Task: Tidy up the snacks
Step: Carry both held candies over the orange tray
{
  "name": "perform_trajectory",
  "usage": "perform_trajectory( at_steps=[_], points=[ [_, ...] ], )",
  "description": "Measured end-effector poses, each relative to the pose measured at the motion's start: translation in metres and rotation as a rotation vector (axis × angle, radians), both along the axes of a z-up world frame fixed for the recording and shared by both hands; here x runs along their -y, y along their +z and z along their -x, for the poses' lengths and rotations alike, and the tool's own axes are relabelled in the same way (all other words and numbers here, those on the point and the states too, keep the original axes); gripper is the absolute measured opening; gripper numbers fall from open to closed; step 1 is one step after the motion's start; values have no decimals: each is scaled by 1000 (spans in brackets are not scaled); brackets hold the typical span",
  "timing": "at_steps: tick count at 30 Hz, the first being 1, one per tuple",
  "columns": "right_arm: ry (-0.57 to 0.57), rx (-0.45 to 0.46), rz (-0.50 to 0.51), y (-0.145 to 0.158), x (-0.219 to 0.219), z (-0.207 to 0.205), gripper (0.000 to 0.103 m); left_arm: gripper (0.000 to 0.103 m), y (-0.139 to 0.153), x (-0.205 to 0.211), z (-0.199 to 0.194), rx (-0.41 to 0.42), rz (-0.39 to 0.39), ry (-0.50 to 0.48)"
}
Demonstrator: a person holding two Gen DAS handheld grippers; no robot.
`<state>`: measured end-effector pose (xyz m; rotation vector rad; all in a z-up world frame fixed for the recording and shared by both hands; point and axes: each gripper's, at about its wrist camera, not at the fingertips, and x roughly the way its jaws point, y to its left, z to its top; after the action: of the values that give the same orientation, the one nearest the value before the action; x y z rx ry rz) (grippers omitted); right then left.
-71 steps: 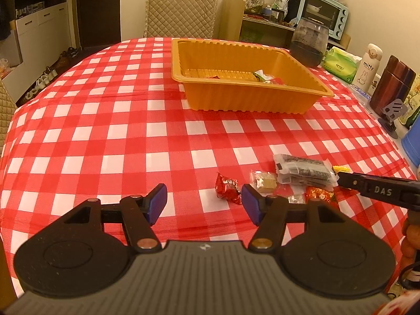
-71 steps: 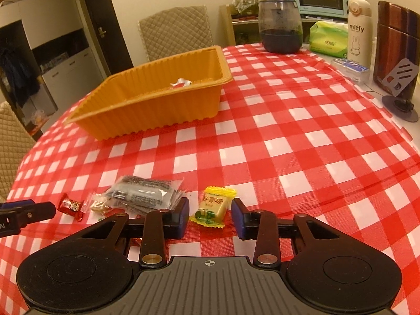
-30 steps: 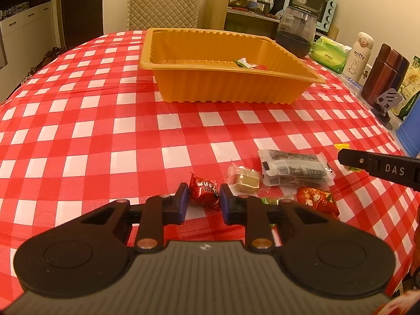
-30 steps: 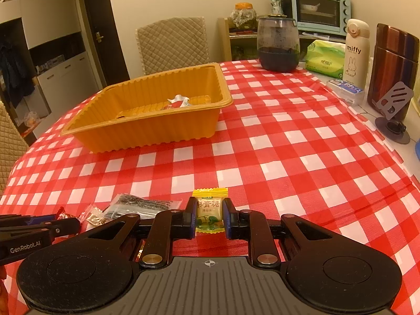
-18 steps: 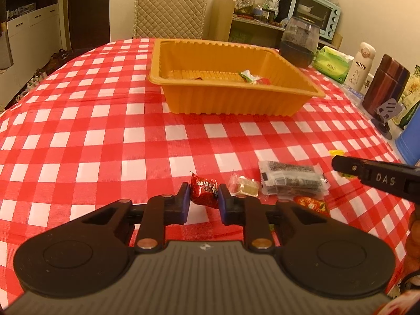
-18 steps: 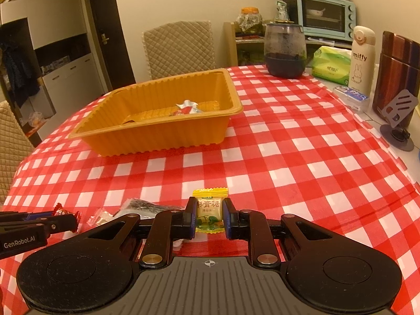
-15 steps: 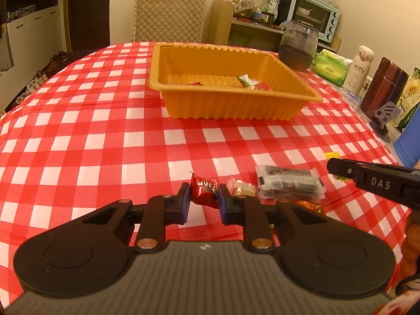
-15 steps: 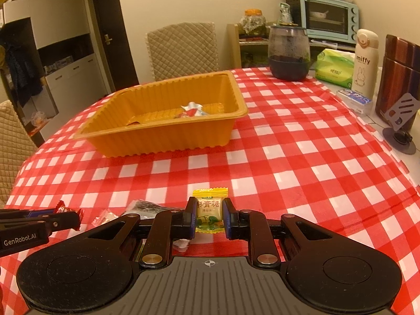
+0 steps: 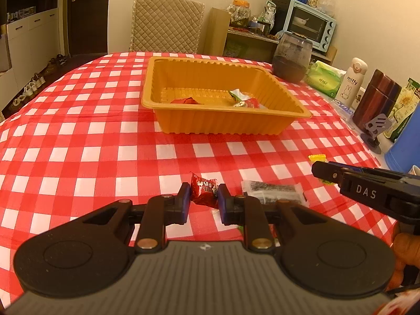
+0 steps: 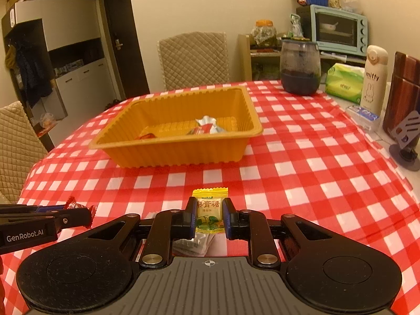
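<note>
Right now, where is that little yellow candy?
The yellow candy is pinched upright in the jaws of the right gripper, held above the checked tablecloth, on the near side of the orange tray.

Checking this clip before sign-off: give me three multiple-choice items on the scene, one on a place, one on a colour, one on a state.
1. Where does the ribbed orange plastic tray stand?
A. on the checked tablecloth
B. on a chair
C. on the toaster oven

2. What colour is the wrapped candy in the right gripper?
A. blue
B. yellow
C. black

3. How is the left gripper?
A. wide open
B. shut on nothing
C. shut on the red-wrapped candy

Key: 1 A, the red-and-white checked tablecloth lies under it. 2 B, yellow wrapper between the pads. 3 C, the pads press the red wrapper.
</note>
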<state>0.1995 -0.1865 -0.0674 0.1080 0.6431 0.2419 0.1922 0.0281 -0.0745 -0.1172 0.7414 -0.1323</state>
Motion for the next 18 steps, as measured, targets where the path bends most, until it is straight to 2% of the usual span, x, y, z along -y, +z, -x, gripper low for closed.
perform_trajectory(
  at_steps=[7, 18],
  points=[
    [2, 25, -8, 12, 5, -6, 20, 20, 8, 2, -3, 10, 0, -8],
    [42, 73, -12, 37, -6, -23, 20, 20, 43, 0, -26, 90, 5, -25]
  ],
)
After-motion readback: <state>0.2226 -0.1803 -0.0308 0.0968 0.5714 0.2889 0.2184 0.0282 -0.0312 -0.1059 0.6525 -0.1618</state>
